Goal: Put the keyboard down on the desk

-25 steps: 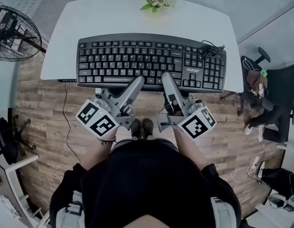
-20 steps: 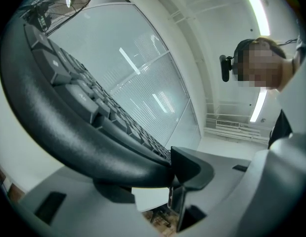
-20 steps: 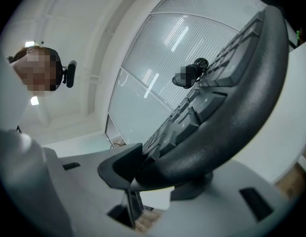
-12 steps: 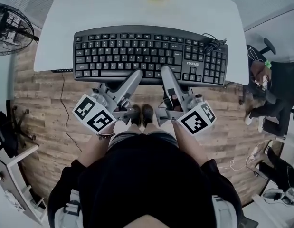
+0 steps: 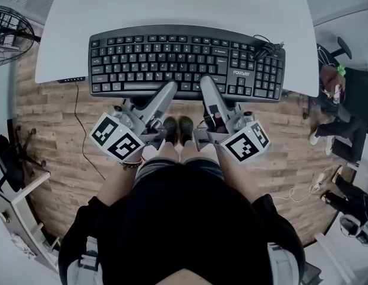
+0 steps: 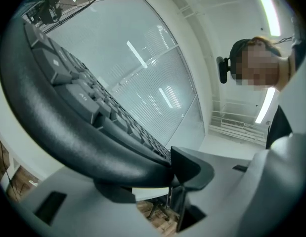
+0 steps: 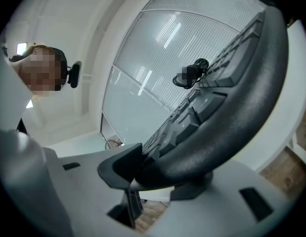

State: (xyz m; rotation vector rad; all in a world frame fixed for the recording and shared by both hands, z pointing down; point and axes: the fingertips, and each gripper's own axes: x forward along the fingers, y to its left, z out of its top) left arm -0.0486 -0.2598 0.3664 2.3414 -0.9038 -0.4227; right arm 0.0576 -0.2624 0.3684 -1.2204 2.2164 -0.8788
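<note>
The left gripper (image 5: 170, 89) and right gripper (image 5: 205, 86) each clamp their jaws on the near edge of the black keyboard (image 5: 184, 55), flanking its middle, so it stays balanced over the white counter (image 5: 172, 5).

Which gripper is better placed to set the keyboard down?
Neither: left gripper and right gripper each clamp the keyboard at its near edge, evenly either side of its middle. Both should lower it onto the desk.

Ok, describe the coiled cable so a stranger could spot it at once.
Find the white desk, then the black keyboard over its near edge. The coiled cable sits on its far right corner, the only looped thing among flat keys.
</note>
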